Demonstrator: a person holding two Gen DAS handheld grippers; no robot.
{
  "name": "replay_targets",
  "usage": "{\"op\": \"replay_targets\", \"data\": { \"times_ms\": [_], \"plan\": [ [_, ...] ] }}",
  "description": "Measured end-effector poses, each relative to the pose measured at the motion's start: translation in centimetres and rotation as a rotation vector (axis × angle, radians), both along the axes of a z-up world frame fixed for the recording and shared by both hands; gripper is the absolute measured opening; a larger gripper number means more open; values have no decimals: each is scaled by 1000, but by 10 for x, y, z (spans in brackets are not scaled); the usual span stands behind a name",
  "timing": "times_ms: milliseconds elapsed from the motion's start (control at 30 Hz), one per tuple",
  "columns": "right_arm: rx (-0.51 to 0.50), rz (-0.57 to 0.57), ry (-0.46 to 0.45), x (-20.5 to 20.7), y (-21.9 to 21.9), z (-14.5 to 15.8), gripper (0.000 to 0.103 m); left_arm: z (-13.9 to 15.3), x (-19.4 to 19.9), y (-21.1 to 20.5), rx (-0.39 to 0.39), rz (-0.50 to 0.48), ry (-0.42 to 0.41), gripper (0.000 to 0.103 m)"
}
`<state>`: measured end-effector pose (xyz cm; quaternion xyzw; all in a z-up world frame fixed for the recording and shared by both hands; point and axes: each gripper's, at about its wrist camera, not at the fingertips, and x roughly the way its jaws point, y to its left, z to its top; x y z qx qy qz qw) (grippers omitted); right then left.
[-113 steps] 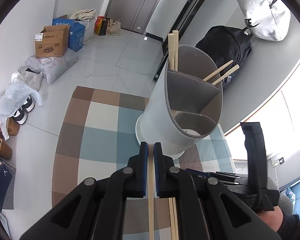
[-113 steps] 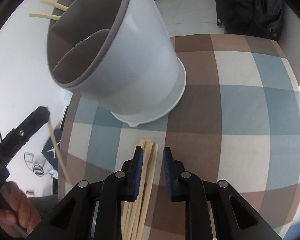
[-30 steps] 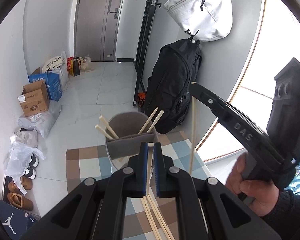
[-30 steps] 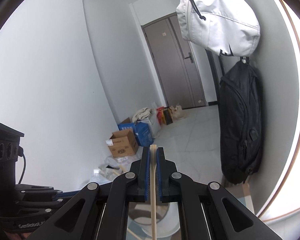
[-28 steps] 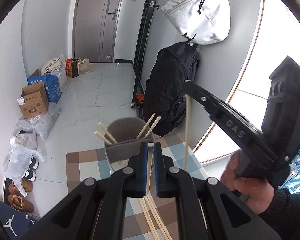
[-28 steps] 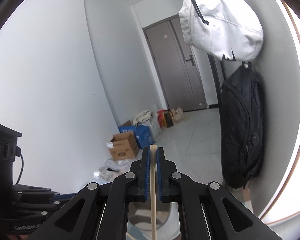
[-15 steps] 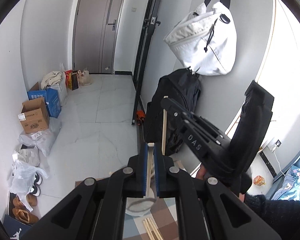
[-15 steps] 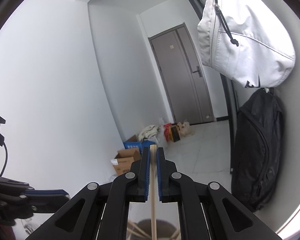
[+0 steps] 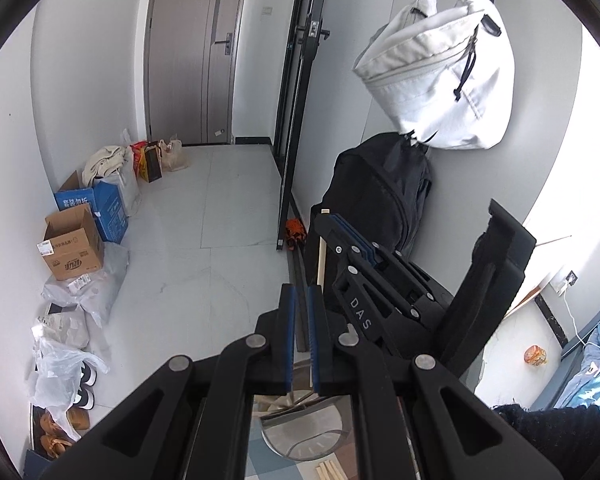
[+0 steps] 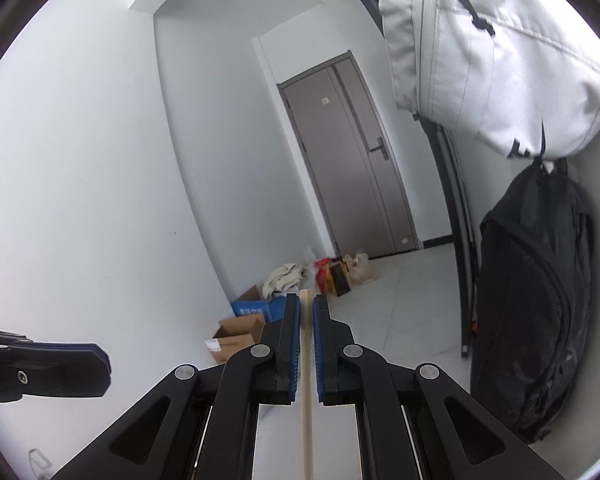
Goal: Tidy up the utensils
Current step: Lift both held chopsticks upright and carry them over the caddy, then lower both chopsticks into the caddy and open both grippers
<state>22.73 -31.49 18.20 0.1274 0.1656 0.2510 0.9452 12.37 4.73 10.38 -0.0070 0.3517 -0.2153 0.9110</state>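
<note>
My right gripper (image 10: 307,304) clenches a chopstick (image 10: 307,400); my left gripper (image 9: 302,294) is closed, empty, above the checkered tablecloth (image 9: 300,470). Grey door (image 9: 188,52) far across the tiled floor (image 9: 204,216).

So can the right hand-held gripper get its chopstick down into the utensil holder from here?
Probably yes: the right hand-held gripper grips the chopstick pointing down, and the utensil holder sits open below, though the left hand-held gripper hovers close.

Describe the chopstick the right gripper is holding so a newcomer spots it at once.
In the right wrist view, find the grey door at the hallway's end. Below it, the right gripper with blue pads is shut on one pale wooden chopstick, the only utensil there.
</note>
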Motion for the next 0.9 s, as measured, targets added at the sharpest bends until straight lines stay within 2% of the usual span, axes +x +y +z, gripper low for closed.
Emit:
{"op": "replay_targets", "data": {
  "times_ms": [200,333,400,567,600,667,733,800,867,900],
  "plan": [
    [-58,-24,-2,-9,4,-21,6,-22,7,12,-25,8,57,2],
    [-48,5,-18,-23,1,-23,9,-22,9,21,-48,32,72,2],
    [-64,30,4,-24,0,-27,9,-20,9,21,-54,43,75,2],
    [-19,71,49,-31,-20,-27,11,-15,0,26,-58,79,67,2],
    [-12,89,61,-34,-25,-26,14,-15,-2,25,-52,85,72,2],
    [1,116,83,-44,-37,-23,31,-18,-1,24,-52,96,84,2],
    [9,126,98,-53,-48,-17,44,-20,-5,21,-41,111,100,3],
    [20,128,116,-61,-60,-10,51,-24,-10,19,-24,127,114,3],
    [28,137,141,-66,-72,-3,65,-26,-17,19,-24,133,126,4],
    [35,139,153,-70,-79,0,68,-26,-19,20,-28,134,128,4]
  ]
}}
